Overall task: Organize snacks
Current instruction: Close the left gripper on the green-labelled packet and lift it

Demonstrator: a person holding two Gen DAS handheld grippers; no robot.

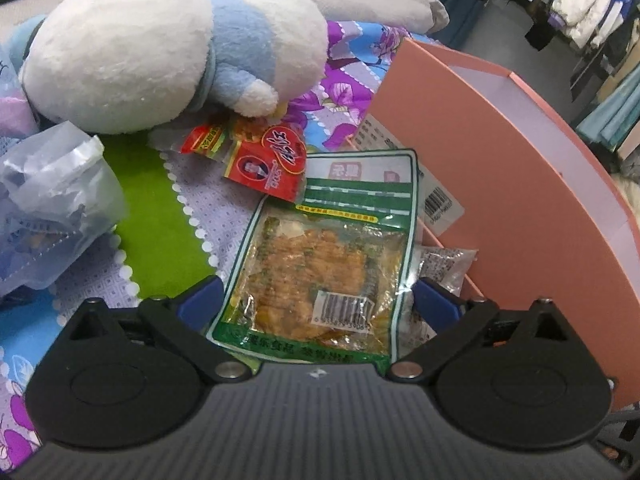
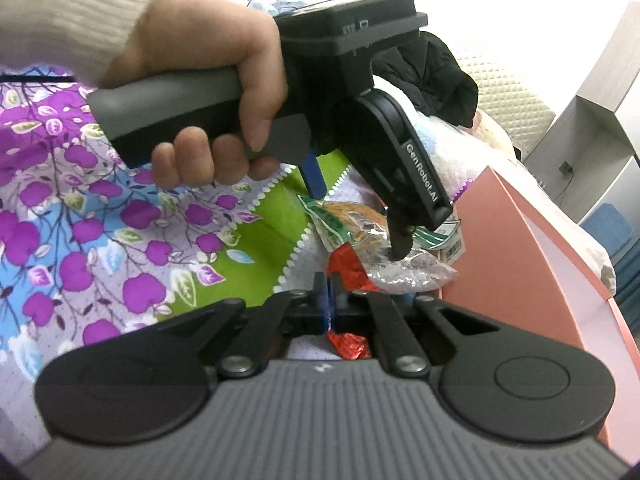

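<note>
Tongs (image 1: 316,300) on the left are standing wide open, blue pads straddling the green snack packet (image 1: 324,256) lying on the flowered bedspread (image 1: 160,232), gripping nothing yet. Right tongs (image 2: 329,312) are sitting closed or nearly so over a red wrapper (image 2: 346,344); whether they are actually pinching it cannot be told. Closing the left pair should be done squarely across the packet's width, avoiding the small clear packet (image 1: 444,268) beside it. Beyond, the pink box (image 1: 500,168) is standing just beside, likely the destination.
</note>
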